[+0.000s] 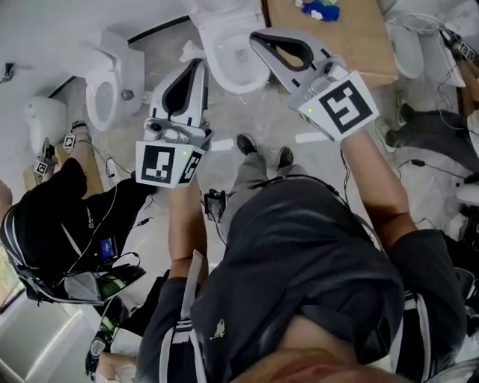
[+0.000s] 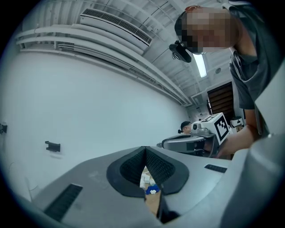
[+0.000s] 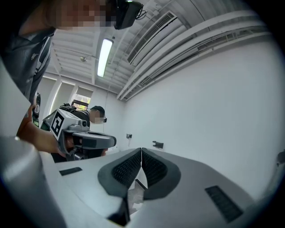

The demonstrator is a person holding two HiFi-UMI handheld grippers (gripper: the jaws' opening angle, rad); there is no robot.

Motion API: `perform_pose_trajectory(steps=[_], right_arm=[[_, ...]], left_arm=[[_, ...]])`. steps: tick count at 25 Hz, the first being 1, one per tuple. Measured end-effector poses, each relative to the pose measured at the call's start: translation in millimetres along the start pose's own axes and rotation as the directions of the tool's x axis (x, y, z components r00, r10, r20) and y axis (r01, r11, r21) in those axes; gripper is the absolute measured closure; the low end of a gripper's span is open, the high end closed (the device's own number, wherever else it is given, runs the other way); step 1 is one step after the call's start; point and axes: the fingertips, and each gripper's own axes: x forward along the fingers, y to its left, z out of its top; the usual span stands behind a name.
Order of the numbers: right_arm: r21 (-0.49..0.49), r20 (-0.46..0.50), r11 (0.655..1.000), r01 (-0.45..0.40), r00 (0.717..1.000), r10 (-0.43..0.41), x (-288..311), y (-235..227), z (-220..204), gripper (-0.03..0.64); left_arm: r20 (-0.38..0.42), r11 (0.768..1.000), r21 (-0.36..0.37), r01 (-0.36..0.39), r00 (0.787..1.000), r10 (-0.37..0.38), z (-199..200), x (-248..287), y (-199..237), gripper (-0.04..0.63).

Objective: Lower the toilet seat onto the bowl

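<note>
Item: white toilet (image 1: pixel 221 73), standing on the floor at the top middle of the head view and taken here as the reference thing. Its bowl faces the wearer, whose dark shoes (image 1: pixel 247 143) are just short of it. From this steep angle the seat cannot be told apart from the rim, so whether it is up or down cannot be said. Left gripper (image 1: pixel 197 66): held in the air just left of the toilet, tips pointing toward its near-left edge and not touching it. In the left gripper view its (image 2: pixel 144 148) ribbed pads meet at the tips with nothing caught between them. Right gripper (image 1: pixel 258 39): held in the air at the toilet's right side, its tips overlapping the right rim in the head view, though contact cannot be confirmed. In the right gripper view its (image 3: pixel 141 150) jaws are pressed together and grip nothing. Each gripper carries a marker cube, the left one (image 1: pixel 168 163) and the right one (image 1: pixel 344 105) both on the wearer's side of the toilet. Second toilet (image 1: pixel 112 86): well to the left of the reference toilet. Wooden board (image 1: pixel 359 52): just right of the toilet, with a small blue item (image 1: pixel 322 9) on its far edge. Person in black (image 1: pixel 67 217): crouched left of the toilet and nearer the wearer.
</note>
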Motion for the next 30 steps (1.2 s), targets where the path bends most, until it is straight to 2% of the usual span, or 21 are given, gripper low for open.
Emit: perform_pose_trajectory(steps=[1,4,8,16,23,30], right_arm=[[0.011,0.01,1.0,0.015,1.0,-0.015,2.1,0.7,-1.4,0.609],[0.085,-0.087,0.993,0.083,0.993,-0.076,14.5,-3.5,-27.1,0.609],[0.04,-0.107,0.993,0.113,0.988,-0.109,48.2,-21.9,-33.9,0.609],[0.048,-0.121,0.982,0.181,0.977,-0.174,103.4,-50.2,-49.8,0.609],[0.052,-0.11,0.984,0.17,0.98,-0.164,135.2,-85.3,-63.6,0.609],[0.073,-0.094,0.993,0.095,0.992,-0.088,147.1,-124.2,-83.5,0.609]], left_arm=[[-0.015,1.0,-0.002,0.016,1.0,-0.016,-3.3,-0.7,2.2,0.592],[-0.024,0.998,-0.011,0.066,0.998,-0.066,-14.9,4.7,23.5,0.592],[0.002,0.995,-0.014,0.096,0.995,-0.096,-20.9,23.8,65.4,0.592],[-0.012,0.986,-0.024,0.163,0.986,-0.163,-33.5,48.4,122.7,0.592],[-0.024,0.987,-0.035,0.155,0.988,-0.156,-46.5,86.1,148.9,0.592],[-0.048,0.995,-0.03,0.096,0.994,-0.098,-59.9,132.5,155.7,0.592]])
